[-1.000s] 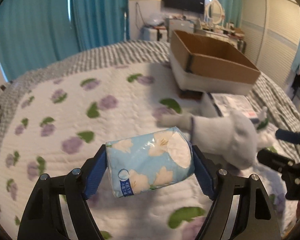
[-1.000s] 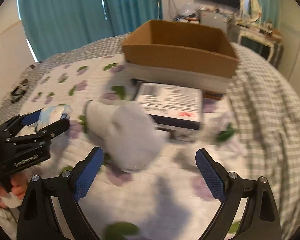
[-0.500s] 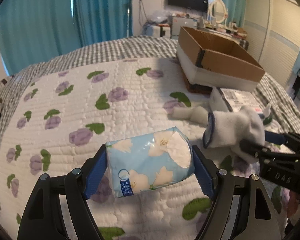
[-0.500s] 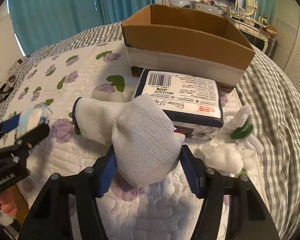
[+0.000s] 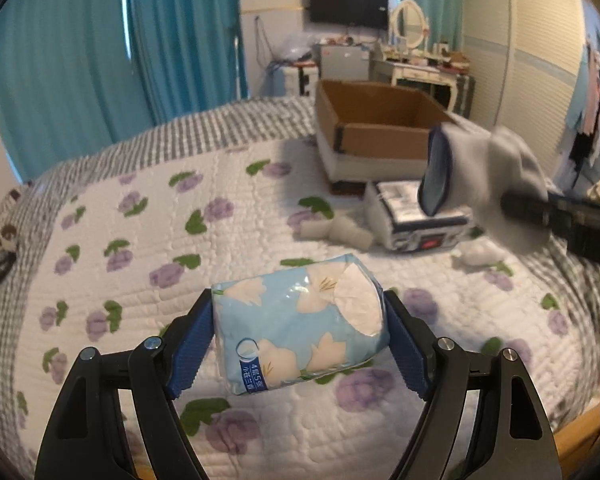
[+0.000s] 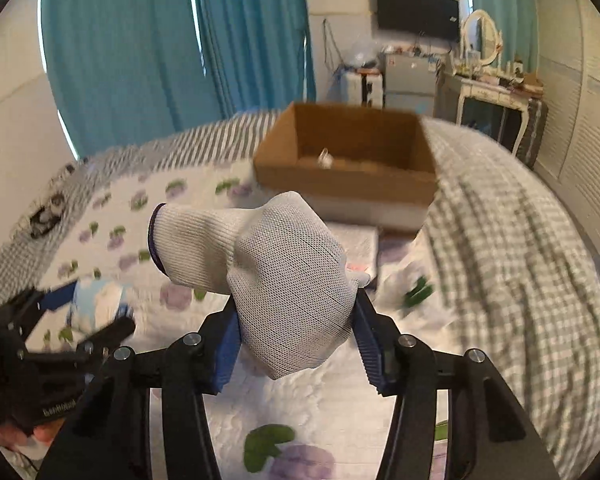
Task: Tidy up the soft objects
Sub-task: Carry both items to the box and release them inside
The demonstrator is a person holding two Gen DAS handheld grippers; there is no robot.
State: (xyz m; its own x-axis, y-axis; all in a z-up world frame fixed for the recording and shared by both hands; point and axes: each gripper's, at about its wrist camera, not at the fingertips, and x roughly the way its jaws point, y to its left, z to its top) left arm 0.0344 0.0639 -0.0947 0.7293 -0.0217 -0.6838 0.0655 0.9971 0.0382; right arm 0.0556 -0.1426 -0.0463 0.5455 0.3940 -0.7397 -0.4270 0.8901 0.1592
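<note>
My left tongs [image 5: 298,340] clamp the tissue pack [image 5: 300,330] and my right tongs [image 6: 296,344], closing, pinch the glove [image 6: 276,280], both held clear of the bed [image 5: 148,248] for the box [image 6: 348,160] ahead.

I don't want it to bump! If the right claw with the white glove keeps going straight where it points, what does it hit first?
Probably the tissue box lying flat on the bed, just past the glove held in the right claw. The cardboard box sits farther back. Depth is hard to judge.
</note>
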